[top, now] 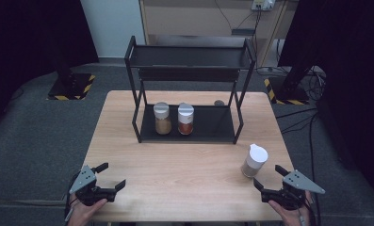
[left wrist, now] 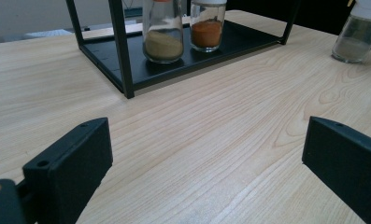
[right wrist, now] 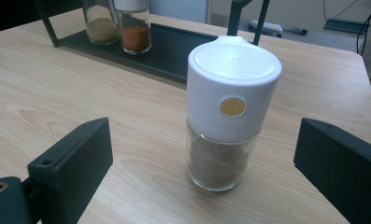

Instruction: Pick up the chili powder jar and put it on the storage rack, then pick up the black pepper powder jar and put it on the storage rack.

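**Lining up on the loose spice jar**

Standing upright on the counter, right of the rack: white-capped jar, just ahead of right claw, spread wide and empty, evidently for straddling it. Left claw equally agape, idle, holding nothing.

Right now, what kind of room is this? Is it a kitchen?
Probably not a kitchen; more likely a lab or test room. The wooden table stands on grey carpet among stands with yellow-black striped bases, and loose cables trail over the floor.
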Action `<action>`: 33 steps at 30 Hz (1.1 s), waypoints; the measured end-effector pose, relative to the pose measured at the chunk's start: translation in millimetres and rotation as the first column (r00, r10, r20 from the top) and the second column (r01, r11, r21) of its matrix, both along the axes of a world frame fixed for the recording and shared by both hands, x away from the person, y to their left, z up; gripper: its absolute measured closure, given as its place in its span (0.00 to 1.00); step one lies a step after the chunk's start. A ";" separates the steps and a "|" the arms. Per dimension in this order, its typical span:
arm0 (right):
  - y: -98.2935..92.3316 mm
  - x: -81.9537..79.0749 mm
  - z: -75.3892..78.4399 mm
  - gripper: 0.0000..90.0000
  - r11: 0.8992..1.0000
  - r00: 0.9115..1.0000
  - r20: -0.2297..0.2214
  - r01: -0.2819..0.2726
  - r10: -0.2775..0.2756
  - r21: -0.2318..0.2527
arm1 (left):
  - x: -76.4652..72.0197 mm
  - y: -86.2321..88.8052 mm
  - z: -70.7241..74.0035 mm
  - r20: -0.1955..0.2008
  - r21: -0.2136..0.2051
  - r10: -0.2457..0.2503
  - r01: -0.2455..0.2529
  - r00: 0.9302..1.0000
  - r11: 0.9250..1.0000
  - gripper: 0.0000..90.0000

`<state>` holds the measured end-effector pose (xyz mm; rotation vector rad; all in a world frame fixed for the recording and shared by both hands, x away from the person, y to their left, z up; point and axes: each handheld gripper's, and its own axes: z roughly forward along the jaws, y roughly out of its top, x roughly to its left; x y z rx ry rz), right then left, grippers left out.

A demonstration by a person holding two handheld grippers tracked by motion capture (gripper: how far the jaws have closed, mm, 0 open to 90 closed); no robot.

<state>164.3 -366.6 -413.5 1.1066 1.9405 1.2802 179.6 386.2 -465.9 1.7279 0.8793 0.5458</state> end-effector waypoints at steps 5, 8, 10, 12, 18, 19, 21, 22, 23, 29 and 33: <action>-0.8 0.3 -1.0 0.05 1.000 1.000 -0.003 0.004 -0.004 0.005 | -0.7 0.2 -0.7 0.015 -0.001 -0.007 0.007 1.000 1.000 0.01; -2.4 0.4 -1.9 0.05 1.000 1.000 -0.003 0.009 -0.009 0.011 | -1.3 0.0 -0.7 0.025 0.003 -0.014 0.014 1.000 1.000 0.01; -2.8 0.6 -2.2 0.05 1.000 1.000 -0.005 0.010 -0.010 0.012 | -1.3 -0.3 -1.0 0.029 0.003 -0.017 0.017 0.999 1.000 0.01; -2.9 0.6 -2.3 0.05 1.000 1.000 -0.005 0.009 -0.009 0.014 | -1.5 -0.6 -0.8 0.031 0.005 -0.018 0.018 0.999 1.000 0.01; -2.9 0.7 -2.5 0.05 1.000 1.000 -0.009 0.009 -0.009 0.012 | -2.4 0.0 -1.3 0.042 -0.001 -0.022 0.022 0.999 1.000 0.01; -2.8 0.4 -2.5 0.05 1.000 1.000 -0.009 0.011 -0.011 0.012 | -2.7 0.0 -1.3 0.045 0.000 -0.025 0.025 0.999 1.000 0.01; -2.9 -0.4 -2.7 0.05 1.000 1.000 -0.005 0.017 -0.017 0.016 | -2.9 0.0 -1.4 0.047 0.000 -0.027 0.027 0.999 1.000 0.01; -2.7 -0.9 -2.7 0.04 1.000 1.000 -0.004 0.022 -0.022 0.016 | -2.7 0.3 -2.0 0.056 -0.003 -0.031 0.031 0.998 1.000 0.01; -2.6 -1.3 -2.8 0.04 1.000 1.000 -0.001 0.026 -0.026 0.017 | -2.6 0.4 -2.2 0.057 -0.004 -0.031 0.031 0.998 0.999 0.01; -4.8 -1.6 -3.1 0.04 0.999 1.000 -0.003 0.029 -0.029 0.030 | -4.6 2.0 -3.4 0.070 -0.018 -0.028 0.030 0.997 0.999 0.01; -5.2 -2.5 -1.8 0.04 0.999 1.000 0.000 0.024 -0.024 0.035 | -7.4 3.4 -4.8 0.089 -0.031 -0.015 0.018 0.996 0.999 0.01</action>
